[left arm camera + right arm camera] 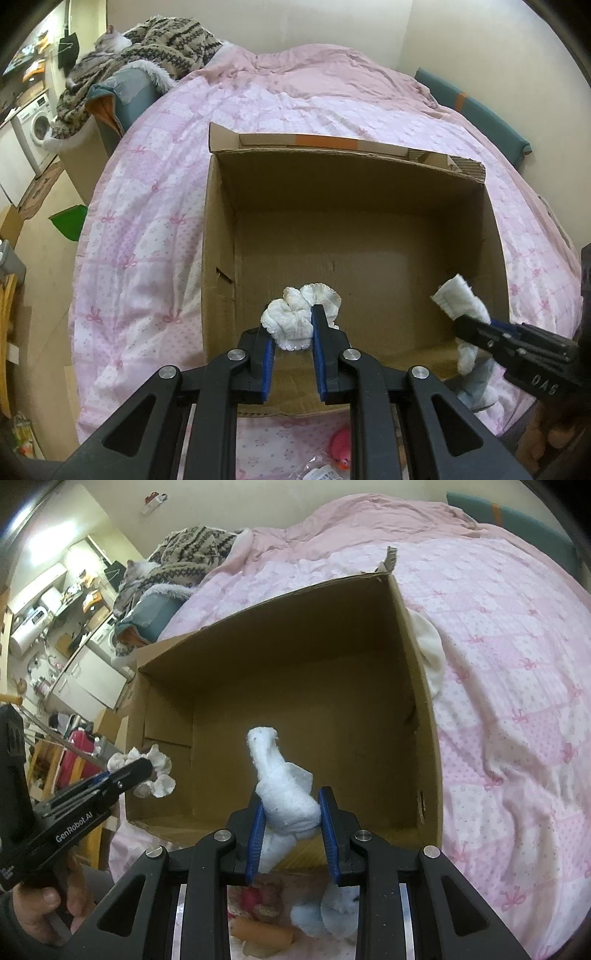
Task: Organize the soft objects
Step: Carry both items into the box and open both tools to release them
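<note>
Left gripper [293, 326]: nearest your left camera, its blue-padded fingers closed most of the way on the frilly white sock [301, 317], a bunched knit with scalloped lace edges, held just above the box's near wall.
Right gripper [291, 812]: likewise pinched on the fluffy white sock [286, 794], a knotted terry roll whose free end stands up toward 12 o'clock.
Cardboard box [495, 236]: open-topped, plain corrugated brown, resting on the pink quilt [147, 229]; you can see its floor is bare.
Step in hand: I judge you are carrying both socks over the near rim, ready to drop them.
Next move: push each one further toward 12 o'clock, lower it, then spread the fingers; soft knit may cling to the pads, so expect to shake it free.
Waiting items: a pale blue plush [332, 912] lies at 6 o'clock below your right gripper.
</note>
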Action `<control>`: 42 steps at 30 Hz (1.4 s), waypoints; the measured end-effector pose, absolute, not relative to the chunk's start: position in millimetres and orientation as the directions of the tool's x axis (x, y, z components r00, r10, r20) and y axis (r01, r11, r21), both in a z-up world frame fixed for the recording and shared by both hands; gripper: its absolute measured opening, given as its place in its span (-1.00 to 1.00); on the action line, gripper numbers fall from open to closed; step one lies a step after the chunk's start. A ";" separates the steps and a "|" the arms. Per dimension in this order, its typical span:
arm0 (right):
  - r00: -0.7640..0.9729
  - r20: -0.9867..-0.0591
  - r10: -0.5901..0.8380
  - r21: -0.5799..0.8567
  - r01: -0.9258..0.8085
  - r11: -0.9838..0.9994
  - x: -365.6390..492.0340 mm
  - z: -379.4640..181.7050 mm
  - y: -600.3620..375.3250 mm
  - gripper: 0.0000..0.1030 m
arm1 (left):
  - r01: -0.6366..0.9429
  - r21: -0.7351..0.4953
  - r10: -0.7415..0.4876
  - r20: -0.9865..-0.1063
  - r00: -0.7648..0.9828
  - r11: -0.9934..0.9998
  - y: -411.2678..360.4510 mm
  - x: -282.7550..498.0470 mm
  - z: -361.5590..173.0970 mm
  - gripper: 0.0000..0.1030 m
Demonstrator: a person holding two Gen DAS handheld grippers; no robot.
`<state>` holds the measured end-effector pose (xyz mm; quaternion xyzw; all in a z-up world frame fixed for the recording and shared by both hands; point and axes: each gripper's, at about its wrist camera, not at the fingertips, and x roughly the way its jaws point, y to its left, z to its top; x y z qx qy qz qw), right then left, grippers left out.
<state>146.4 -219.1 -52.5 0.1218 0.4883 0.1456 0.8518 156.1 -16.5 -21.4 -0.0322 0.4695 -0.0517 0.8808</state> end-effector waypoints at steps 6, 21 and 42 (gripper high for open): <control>0.460 -0.815 0.353 0.325 -0.142 0.935 143.9 -58.7 -214.2 -0.42 | 0.076 -0.107 -0.132 -0.827 0.547 0.991 -20.8 155.4 -23.9 -0.67; 0.439 -0.834 0.336 0.297 -0.156 0.942 145.1 -62.9 -209.0 -0.42 | 0.081 -0.103 -0.131 -0.832 0.539 0.991 -27.5 152.8 -28.3 -0.67; 0.476 -0.793 0.381 0.349 -0.157 0.924 139.6 -54.0 -215.5 0.25 | 0.083 -0.092 -0.122 -0.827 0.549 0.992 -30.4 152.6 -24.0 -0.18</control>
